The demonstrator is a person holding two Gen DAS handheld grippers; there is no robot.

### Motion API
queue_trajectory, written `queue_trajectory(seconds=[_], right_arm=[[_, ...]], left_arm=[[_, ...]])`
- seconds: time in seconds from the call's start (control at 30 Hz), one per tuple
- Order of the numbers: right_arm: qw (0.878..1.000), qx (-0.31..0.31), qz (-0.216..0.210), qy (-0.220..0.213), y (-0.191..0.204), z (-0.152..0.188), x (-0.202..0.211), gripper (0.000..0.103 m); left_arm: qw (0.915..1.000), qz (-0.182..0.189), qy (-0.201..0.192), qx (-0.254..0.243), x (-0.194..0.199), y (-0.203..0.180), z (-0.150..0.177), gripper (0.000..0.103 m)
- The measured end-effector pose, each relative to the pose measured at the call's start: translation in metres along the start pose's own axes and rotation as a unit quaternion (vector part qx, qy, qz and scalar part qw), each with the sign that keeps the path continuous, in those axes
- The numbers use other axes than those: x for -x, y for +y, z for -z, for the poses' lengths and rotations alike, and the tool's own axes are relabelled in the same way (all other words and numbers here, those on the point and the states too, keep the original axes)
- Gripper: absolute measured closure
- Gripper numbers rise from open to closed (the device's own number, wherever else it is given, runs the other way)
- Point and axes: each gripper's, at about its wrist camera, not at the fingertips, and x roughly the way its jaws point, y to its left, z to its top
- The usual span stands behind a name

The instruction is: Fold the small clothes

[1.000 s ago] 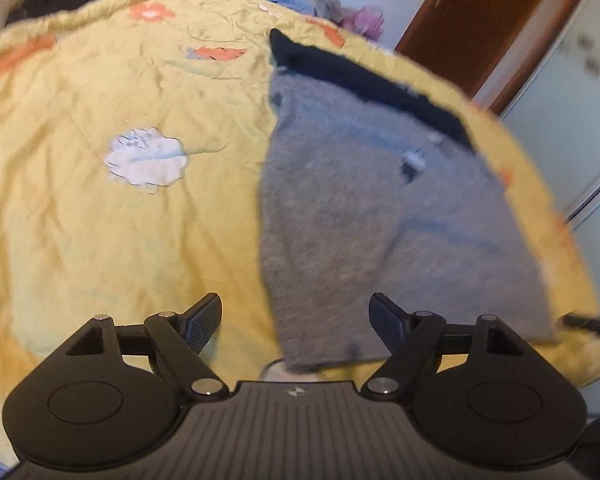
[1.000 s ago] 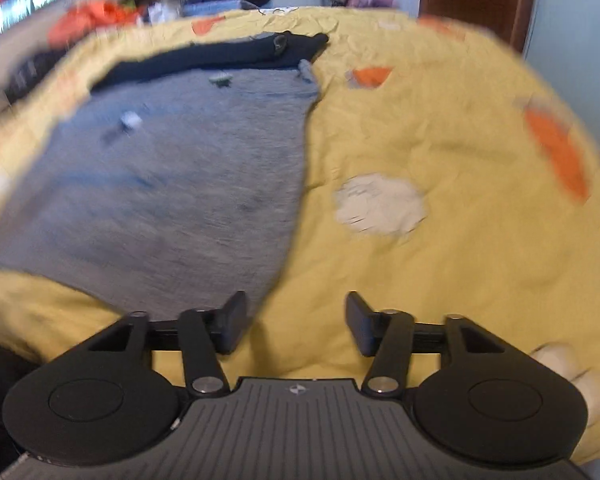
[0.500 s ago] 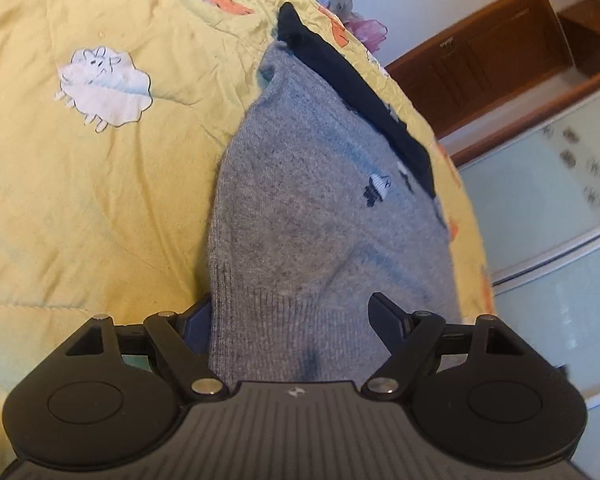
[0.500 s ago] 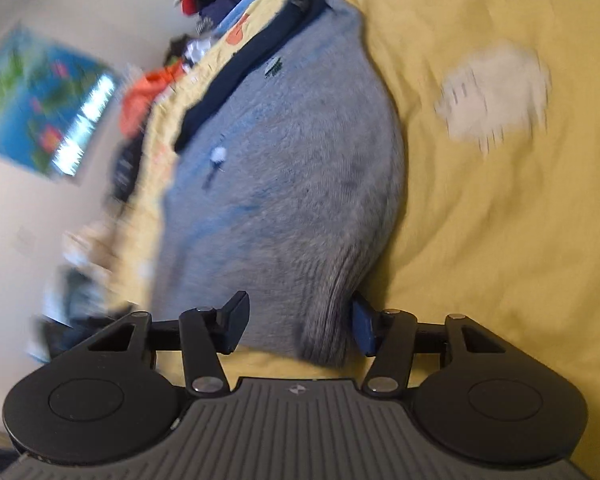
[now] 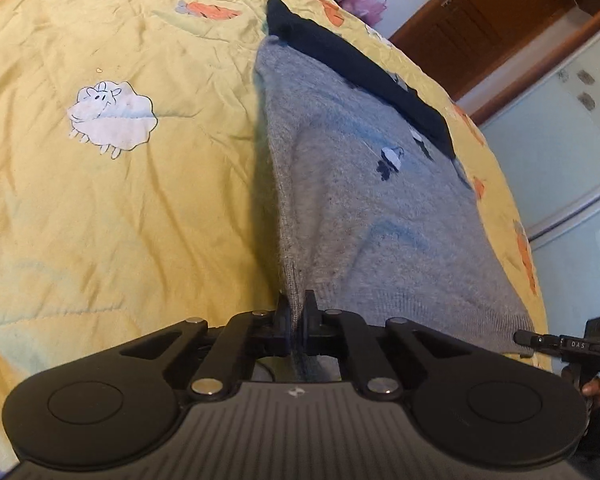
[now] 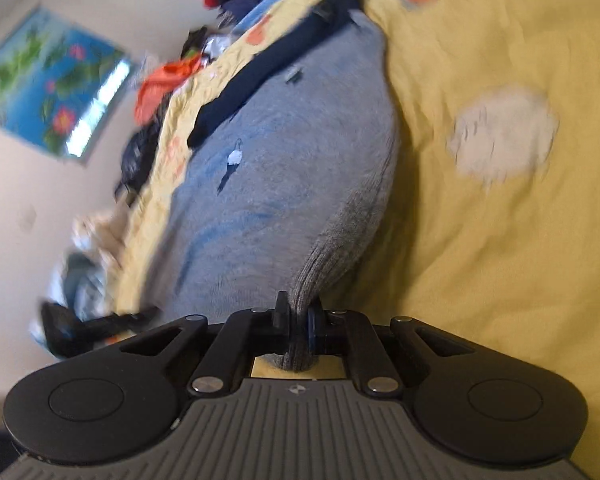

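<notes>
While hem-pinched, sweater (image 5: 360, 208) lengthwise away

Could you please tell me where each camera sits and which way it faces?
Left wrist: on the left gripper, looking along the grey sweater over the yellow quilt; the right gripper shows at far right.
Right wrist: on the right gripper, clamped on the sweater's ribbed hem; blurred.
Shared: sweater, quilt, navy garment.
</notes>
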Motion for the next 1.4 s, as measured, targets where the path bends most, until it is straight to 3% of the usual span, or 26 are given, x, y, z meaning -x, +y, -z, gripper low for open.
queue_trajectory(seconds=[0.1,0.17,0.33,0.37,0.4,0.43,0.47,0.5,0.53,0.57,0.6,0.63,0.67,0.73,0.8,0.9,0.97,1.0,1.07,1.13,1.4], right_arm=[[0.996,0.039,0.072,0.036,-0.003,0.001,0.008,0.091],[0.995,0.030,0.084,0.053,-0.013,0.004,0.002,0.093],[0.994,0.039,0.090,0.051,-0.008,0.009,-0.004,0.091],[0.995,0.030,0.088,0.049,-0.010,0.006,-0.002,0.074],[0.995,0.024,0.089,0.049,-0.010,0.002,0.002,0.066],[0.994,0.023,0.097,0.041,-0.009,-0.001,0.010,0.048],[0.994,0.029,0.105,0.015,-0.004,-0.007,0.019,0.036],[0.993,0.036,0.111,-0.021,0.001,-0.015,0.028,0.032],[0.991,0.043,0.114,-0.058,0.005,-0.026,0.033,0.031],[0.987,0.051,0.120,-0.094,0.010,-0.038,0.034,0.031],[0.983,0.057,0.122,-0.126,0.014,-0.052,0.030,0.031],[0.980,0.062,0.117,-0.148,0.020,-0.065,0.019,0.031],[0.978,0.066,0.107,-0.169,0.024,-0.079,0.005,0.030],[0.973,0.064,0.082,-0.204,0.031,-0.107,-0.033,0.028],[0.975,0.065,0.079,-0.198,0.038,-0.136,-0.081,0.028],[0.972,0.085,0.135,-0.171,0.051,-0.168,-0.150,0.026],[0.959,0.113,0.201,-0.166,0.057,-0.176,-0.183,0.024],[0.951,0.129,0.226,-0.165,0.060,-0.176,-0.195,0.022],[0.935,0.177,0.259,-0.167,0.062,-0.166,-0.208,0.000],[0.917,0.224,0.283,-0.168,0.063,-0.151,-0.217,0.000],[0.921,0.221,0.282,-0.154,0.068,-0.119,-0.193,0.000]], left_arm=[[0.9993,-0.025,0.027,0.013,-0.010,0.020,0.004,0.099],[0.9991,-0.017,0.026,0.029,-0.009,0.027,0.002,0.099],[0.9985,-0.026,0.043,-0.020,-0.001,0.018,-0.007,0.095],[0.9980,-0.026,0.050,-0.028,0.004,0.020,-0.015,0.093],[0.9973,-0.034,0.057,-0.031,0.010,0.022,-0.024,0.092],[0.9965,-0.059,0.048,-0.036,0.017,0.021,-0.034,0.089],[0.9952,-0.083,0.020,-0.049,0.025,0.017,-0.045,0.084],[0.9925,-0.101,-0.018,-0.066,0.032,0.010,-0.055,0.078],[0.9880,-0.114,-0.064,-0.082,0.034,0.002,-0.067,0.059],[0.9827,-0.121,-0.108,-0.089,0.032,-0.008,-0.079,0.027],[0.9777,-0.117,-0.148,-0.093,0.025,-0.019,-0.089,0.016],[0.9730,-0.096,-0.185,-0.099,0.014,-0.030,-0.098,0.012],[0.9713,-0.077,-0.205,-0.093,-0.002,-0.041,-0.106,0.012],[0.9744,-0.062,-0.201,-0.079,-0.048,-0.064,-0.125,0.012],[0.9753,-0.089,-0.182,-0.088,-0.100,-0.090,-0.139,0.013],[0.9746,-0.125,-0.137,-0.126,-0.169,-0.120,-0.147,0.013],[0.9752,-0.127,-0.123,-0.133,-0.195,-0.124,-0.144,0.013],[0.9711,-0.138,-0.132,-0.143,-0.202,-0.124,-0.140,0.013],[0.9576,-0.163,-0.155,-0.180,-0.211,-0.126,-0.127,0.008],[0.9513,-0.173,-0.144,-0.211,-0.214,-0.130,-0.121,0.000],[0.9498,-0.176,-0.140,-0.217,-0.215,-0.130,-0.124,0.000]])
